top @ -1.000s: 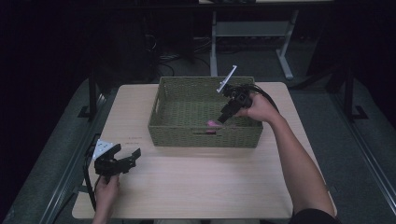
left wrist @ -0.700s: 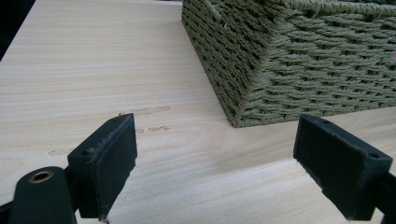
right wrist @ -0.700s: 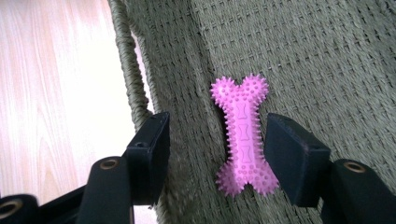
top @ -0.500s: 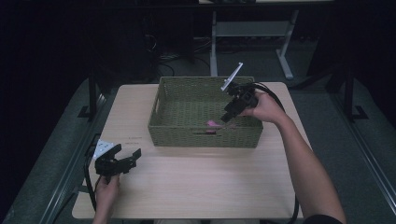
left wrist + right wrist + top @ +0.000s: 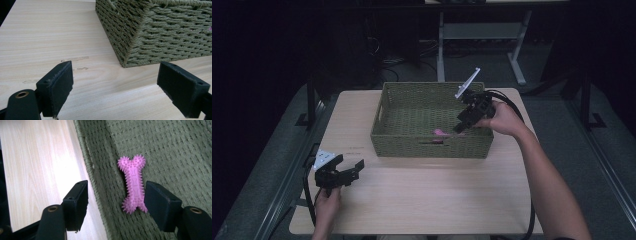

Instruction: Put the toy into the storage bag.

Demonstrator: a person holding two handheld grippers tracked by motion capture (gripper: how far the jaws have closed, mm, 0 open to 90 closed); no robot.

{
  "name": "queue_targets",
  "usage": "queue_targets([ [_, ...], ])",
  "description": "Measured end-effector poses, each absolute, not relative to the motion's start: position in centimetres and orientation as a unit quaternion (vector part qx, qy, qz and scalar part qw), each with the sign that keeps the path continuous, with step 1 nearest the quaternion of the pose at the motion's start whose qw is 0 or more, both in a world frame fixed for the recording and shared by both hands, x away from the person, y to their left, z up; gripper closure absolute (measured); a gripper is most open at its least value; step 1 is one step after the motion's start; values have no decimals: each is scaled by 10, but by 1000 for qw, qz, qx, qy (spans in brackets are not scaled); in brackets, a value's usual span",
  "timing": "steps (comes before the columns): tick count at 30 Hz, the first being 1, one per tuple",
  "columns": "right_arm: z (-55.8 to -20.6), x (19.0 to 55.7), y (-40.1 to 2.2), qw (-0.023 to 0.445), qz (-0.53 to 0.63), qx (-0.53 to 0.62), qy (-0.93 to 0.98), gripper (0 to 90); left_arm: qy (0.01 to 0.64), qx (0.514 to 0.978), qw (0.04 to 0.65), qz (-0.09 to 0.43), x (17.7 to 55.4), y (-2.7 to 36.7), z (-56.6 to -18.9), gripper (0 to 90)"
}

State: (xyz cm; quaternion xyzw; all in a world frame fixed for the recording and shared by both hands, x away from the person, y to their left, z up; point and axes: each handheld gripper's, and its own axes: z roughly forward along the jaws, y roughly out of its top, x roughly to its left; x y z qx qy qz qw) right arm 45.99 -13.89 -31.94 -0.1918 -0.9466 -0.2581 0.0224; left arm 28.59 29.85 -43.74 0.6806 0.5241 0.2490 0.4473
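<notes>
A pink spiky bone-shaped chew toy (image 5: 133, 183) lies flat on the floor of the green woven basket (image 5: 384, 111), close to its near wall. The right gripper (image 5: 460, 126) hangs over that spot; its jaws have just been opening and stand apart above the toy without touching it. The left gripper (image 5: 353, 170) rests low at the near left of the wooden table (image 5: 437, 200), jaws wide apart with nothing between them, well apart from the basket

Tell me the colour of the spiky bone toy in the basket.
Pink bone toy; clearest in the right gripper view.
</notes>
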Motion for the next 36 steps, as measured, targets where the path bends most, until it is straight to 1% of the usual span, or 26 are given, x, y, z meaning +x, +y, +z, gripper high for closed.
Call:
queue_targets([
  [18, -317, 438, -156, 12, -268, -199, -943, 332, 523, 682, 446, 249, 286, 298, -437, 130],
  [36, -330, 411, -180, 6, -282, -211, -936, 307, 522, 684, 444, 249, 286, 296, -438, 130],
])
